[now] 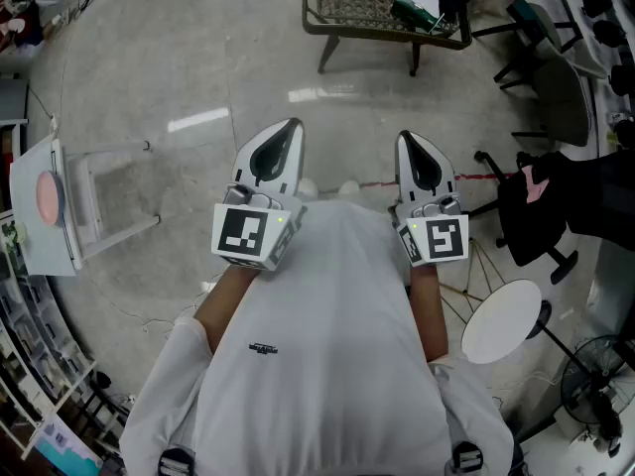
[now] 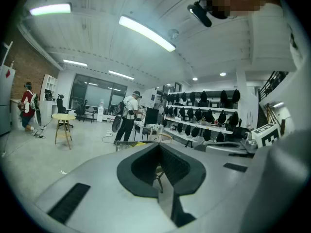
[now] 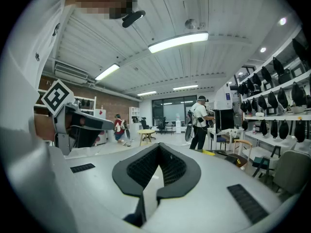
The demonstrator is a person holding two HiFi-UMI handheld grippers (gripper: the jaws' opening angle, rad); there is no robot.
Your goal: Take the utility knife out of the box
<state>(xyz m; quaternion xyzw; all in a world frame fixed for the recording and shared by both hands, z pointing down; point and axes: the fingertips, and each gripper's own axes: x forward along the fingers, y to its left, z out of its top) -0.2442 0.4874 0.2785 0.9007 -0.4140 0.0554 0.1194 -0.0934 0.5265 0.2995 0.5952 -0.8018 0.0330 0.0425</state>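
No box and no utility knife show in any view. In the head view both grippers are held level in front of a white shirt (image 1: 327,345), side by side and pointing away from the body. My left gripper (image 1: 290,125) has its jaw tips together with nothing between them. The right gripper (image 1: 406,138) is likewise shut and empty. In the left gripper view the left gripper (image 2: 159,145) points into an open room. The right gripper view shows the right gripper (image 3: 159,146) closed at the tips, with the left gripper's marker cube (image 3: 57,97) beside it.
Grey floor lies below. A wire-topped table (image 1: 382,3) stands ahead, a black office chair (image 1: 541,206) and a round white stool (image 1: 501,320) to the right, a white stand (image 1: 60,206) to the left. A person in a white shirt (image 3: 200,120) stands far off by shelves.
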